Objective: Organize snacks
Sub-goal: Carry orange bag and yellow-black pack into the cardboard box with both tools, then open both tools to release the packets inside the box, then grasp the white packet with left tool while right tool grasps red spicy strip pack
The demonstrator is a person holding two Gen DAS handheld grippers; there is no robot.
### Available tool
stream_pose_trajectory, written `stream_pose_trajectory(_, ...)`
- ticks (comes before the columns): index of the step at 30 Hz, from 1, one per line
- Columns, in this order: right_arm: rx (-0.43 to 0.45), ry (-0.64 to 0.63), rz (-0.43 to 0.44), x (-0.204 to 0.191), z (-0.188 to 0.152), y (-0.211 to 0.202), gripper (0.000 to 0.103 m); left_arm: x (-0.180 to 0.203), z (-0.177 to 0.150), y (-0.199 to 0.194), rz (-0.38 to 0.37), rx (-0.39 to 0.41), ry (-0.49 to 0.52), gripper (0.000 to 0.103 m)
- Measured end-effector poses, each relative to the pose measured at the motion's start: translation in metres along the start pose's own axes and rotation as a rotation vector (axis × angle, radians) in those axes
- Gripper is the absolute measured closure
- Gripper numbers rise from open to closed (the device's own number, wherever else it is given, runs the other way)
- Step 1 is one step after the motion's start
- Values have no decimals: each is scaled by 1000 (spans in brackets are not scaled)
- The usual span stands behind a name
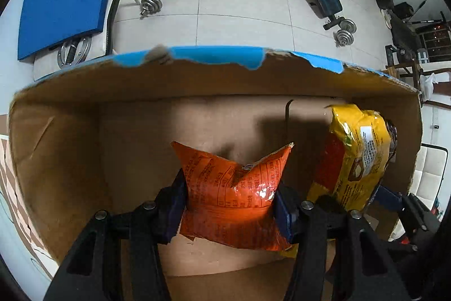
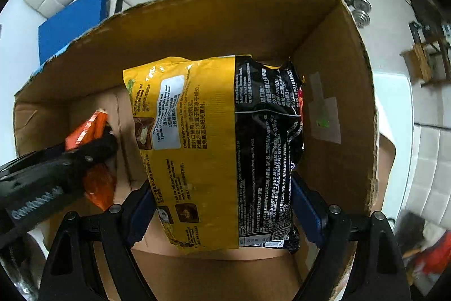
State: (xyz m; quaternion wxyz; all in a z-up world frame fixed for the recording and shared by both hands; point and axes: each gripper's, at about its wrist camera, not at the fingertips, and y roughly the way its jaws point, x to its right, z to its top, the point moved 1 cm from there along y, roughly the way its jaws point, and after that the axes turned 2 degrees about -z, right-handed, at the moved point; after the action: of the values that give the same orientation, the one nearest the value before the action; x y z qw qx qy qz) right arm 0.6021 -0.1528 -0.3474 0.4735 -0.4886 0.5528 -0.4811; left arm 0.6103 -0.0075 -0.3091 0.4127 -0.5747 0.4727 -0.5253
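Inside an open cardboard box [image 1: 70,154], one orange snack pkt [image 1: 234,196] is clamped between the pads of the left gripper [image 1: 229,205], above the box floor. To its right in the box, one yellow-and-black noodle pkt [image 2: 225,148] is gripped by the right gripper [image 2: 222,205]. Two pkts, two grippers, one box are counted.
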Motion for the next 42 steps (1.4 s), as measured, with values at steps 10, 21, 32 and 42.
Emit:
stream_pose_trajectory(10, -36, -40, -16, -15, 0, 1, 4, 0, -8, -7, -1, 22, 8, 23)
stream_pose_trajectory(21, 23, -46, -36, -8, -53, -35, 3, 7, -33, -43, 3, 146, 49, 18)
stream_pose_trajectory(32, 230, -63, -26, 7, -109, -96, 3, 20, -114, -109, 48, 391, 108, 18)
stream_pose_trajectory(42, 187, -109, 105, 3, -200, -78, 3, -23, -224, -130, 129, 460, 3, 18)
